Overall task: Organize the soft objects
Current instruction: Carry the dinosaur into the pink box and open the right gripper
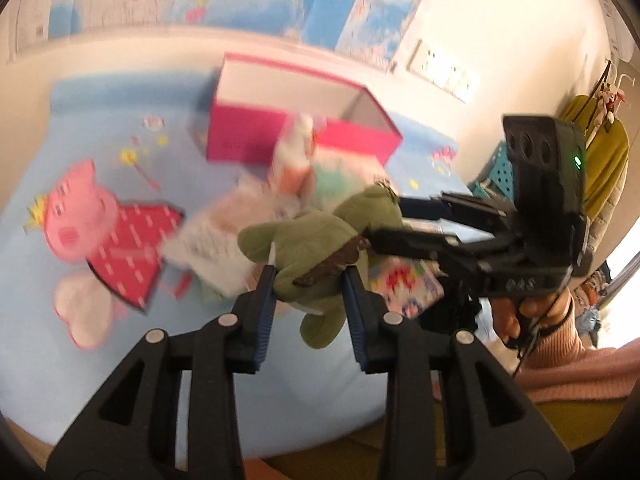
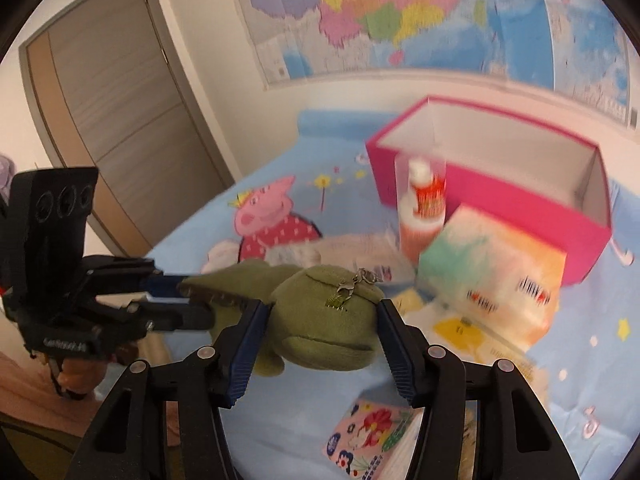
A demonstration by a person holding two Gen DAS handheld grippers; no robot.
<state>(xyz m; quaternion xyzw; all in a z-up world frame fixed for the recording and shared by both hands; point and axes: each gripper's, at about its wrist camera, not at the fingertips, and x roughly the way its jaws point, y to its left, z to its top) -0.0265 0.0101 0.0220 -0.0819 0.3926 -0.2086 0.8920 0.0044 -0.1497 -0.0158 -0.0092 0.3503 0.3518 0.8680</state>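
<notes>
A green plush crocodile [image 1: 308, 240] with a brown back ridge and a small metal clasp hangs above the blue bedsheet, held at both ends. My left gripper [image 1: 310, 280] is shut on its body and tail; in the right wrist view the left gripper [image 2: 192, 296] pinches the tail from the left. My right gripper [image 2: 320, 312] is shut on the plush crocodile's [image 2: 320, 344] head, its blue pads pressing both sides. In the left wrist view, the right gripper [image 1: 384, 216] reaches in from the right. An open pink box [image 2: 500, 200] with a white inside stands behind.
On the bedsheet [image 2: 304, 408] lie a pastel tissue pack [image 2: 492, 280], a white and red bottle in a clear case [image 2: 424, 200], a floral packet [image 2: 372, 436] and white papers [image 1: 208, 240]. A hand in a pink sleeve [image 1: 560, 344] holds the right gripper. A door [image 2: 120, 120] is at left.
</notes>
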